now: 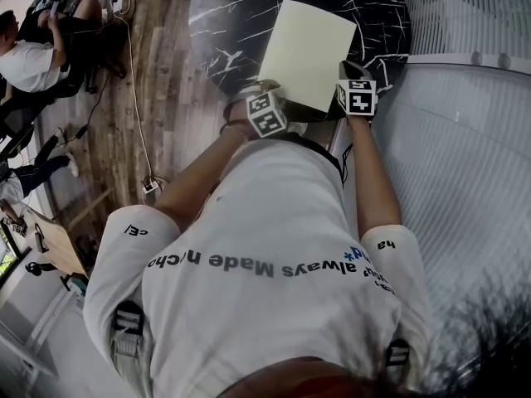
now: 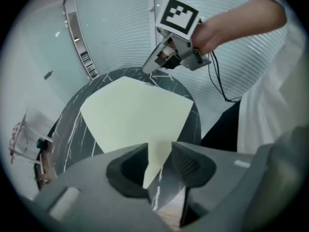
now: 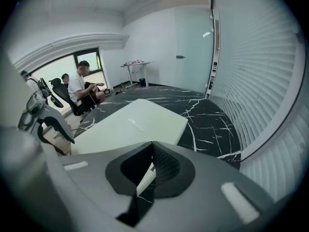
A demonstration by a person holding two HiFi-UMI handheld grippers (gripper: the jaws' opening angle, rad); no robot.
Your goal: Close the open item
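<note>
Standing beside the person, I would judge the closing nearly finished: the pale folder lies flat, cover down, on the black marbled table, with no page or flap raised that I can make out. What remains looks like a clean let-go. The left gripper has its jaws apart, and the folder's near corner pokes up between them. It sits closer to one pad than the other, and nothing seems to pinch it. To do this well, that gripper should draw straight back along the corner's line with the jaws kept wide, so neither pad catches the edge and flips the cover open or drags the folder off the table. The right gripper hangs just past the folder's other near corner, above the tabletop. Its jaw tips meet and hold nothing, and only a sliver of folder edge shows through the hollow behind them.
</note>
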